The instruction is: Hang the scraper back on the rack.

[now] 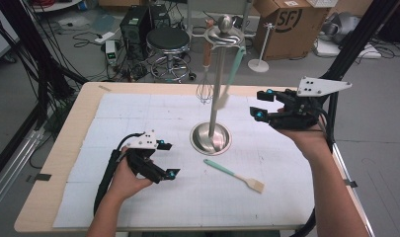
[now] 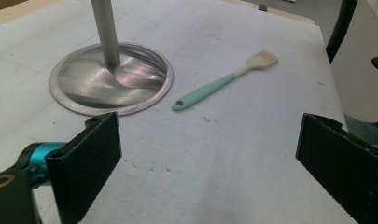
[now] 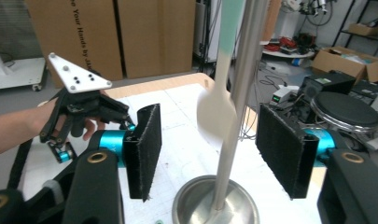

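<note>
The right gripper is raised above the table's right side, its jaws apart and clamped on nothing. In the right gripper view the stand's pole and a hanging spoon lie in the gap between the pads, touching neither; the spoon looks blurred, so whether it brushes the pole is hard to tell. The spoon has a mint handle and a pale bowl, and it hangs from the stand's top ring. A whisk hangs from the same ring on the far side.

The left gripper sits low over the white mat, jaws spread wide and empty. Just ahead of it is the stand's round steel base, and to the right of that a brush with a mint handle and pale bristles lies flat on the mat, apart from the base and from both grippers.

The mat covers most of the wooden table.
</note>
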